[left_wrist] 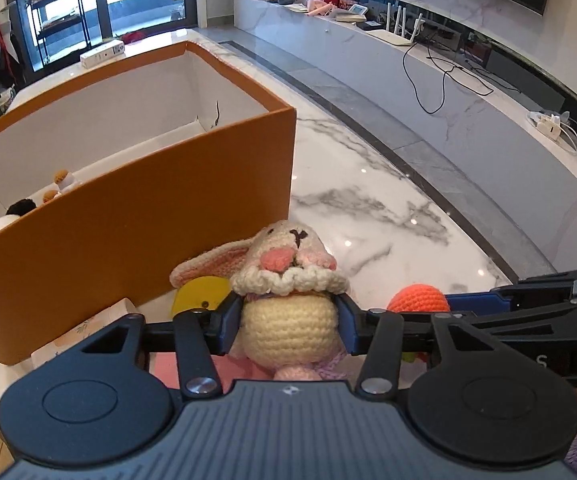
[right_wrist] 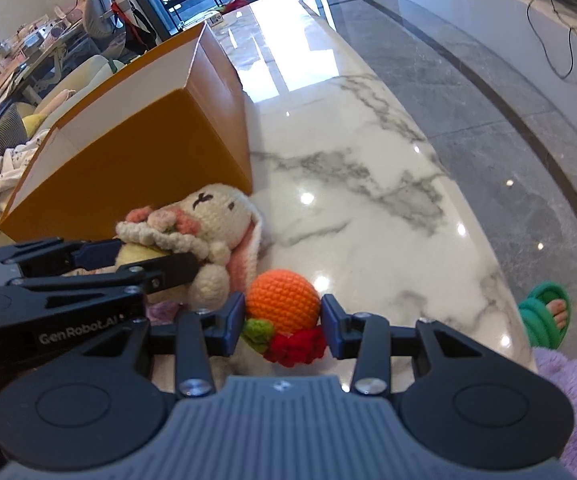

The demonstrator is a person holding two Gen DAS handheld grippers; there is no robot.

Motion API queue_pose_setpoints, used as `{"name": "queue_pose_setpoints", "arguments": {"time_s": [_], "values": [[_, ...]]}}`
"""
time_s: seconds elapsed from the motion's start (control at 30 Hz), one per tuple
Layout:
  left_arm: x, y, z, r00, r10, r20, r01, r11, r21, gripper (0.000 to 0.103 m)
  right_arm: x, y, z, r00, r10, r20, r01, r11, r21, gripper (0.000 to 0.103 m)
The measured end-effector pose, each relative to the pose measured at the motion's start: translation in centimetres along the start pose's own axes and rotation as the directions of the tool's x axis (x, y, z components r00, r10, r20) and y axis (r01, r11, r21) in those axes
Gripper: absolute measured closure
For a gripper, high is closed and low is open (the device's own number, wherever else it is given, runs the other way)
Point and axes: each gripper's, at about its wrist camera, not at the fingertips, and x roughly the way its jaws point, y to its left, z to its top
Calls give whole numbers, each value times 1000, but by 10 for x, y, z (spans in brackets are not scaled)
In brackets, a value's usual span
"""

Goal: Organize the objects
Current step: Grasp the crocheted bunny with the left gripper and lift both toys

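Left wrist view: orange box (left_wrist: 136, 200) holds small plush toys (left_wrist: 62, 184); left tongs (left_wrist: 290, 320) clamp bunny (left_wrist: 288, 304), right tongs (right_wrist: 284, 320) clamp orange (right_wrist: 282, 298).

We see a tabletop (right_wrist: 368, 208) of polished white marble with grey veins, glossy enough to mirror the ceiling lights. The crocheted rabbit (left_wrist: 288, 280) is nubbly cream and pink yarn, and the crocheted orange ball (right_wrist: 282, 300) shows a tight, bumpy stitch. The orange box (left_wrist: 136, 216) looks like smooth matt cardboard with a plain white lining. Both the left gripper (left_wrist: 290, 320) and the right gripper (right_wrist: 284, 320) are matt black plastic with shiny metal rivets.
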Motion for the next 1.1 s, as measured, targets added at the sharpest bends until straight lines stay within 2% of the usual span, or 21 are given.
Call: {"name": "queue_pose_setpoints", "arguments": {"time_s": [0.1, 0.2, 0.3, 0.53, 0.7, 0.97, 1.1], "values": [[-9, 0, -2, 1000, 4, 19, -4, 1000, -24, 51, -5, 3, 1, 1000, 6, 17, -6, 1000, -7, 60], [-26, 6, -3, 998, -37, 52, 41, 996, -74, 51, -17, 8, 4, 999, 11, 47, -10, 1000, -21, 60], [-51, 7, -4, 991, -67, 113, 76, 994, -83, 51, -30, 15, 8, 996, 25, 82, -22, 999, -36, 60], [-110, 15, 4, 960, -87, 266, 118, 988, -102, 51, -68, 37, 20, 982, 84, 171, -71, 994, -84, 60], [-131, 36, 21, 935, -63, 350, 125, 980, -157, 51, -87, 61, 42, 960, 141, 243, -115, 986, -119, 60], [-133, 96, 43, 910, -49, 412, 188, 934, -303, 51, -88, 106, 89, 944, 173, 281, -111, 968, -223, 60], [-119, 123, 55, 913, -44, 404, 210, 903, -374, 51, -69, 114, 113, 951, 161, 263, -98, 967, -236, 60]]}}
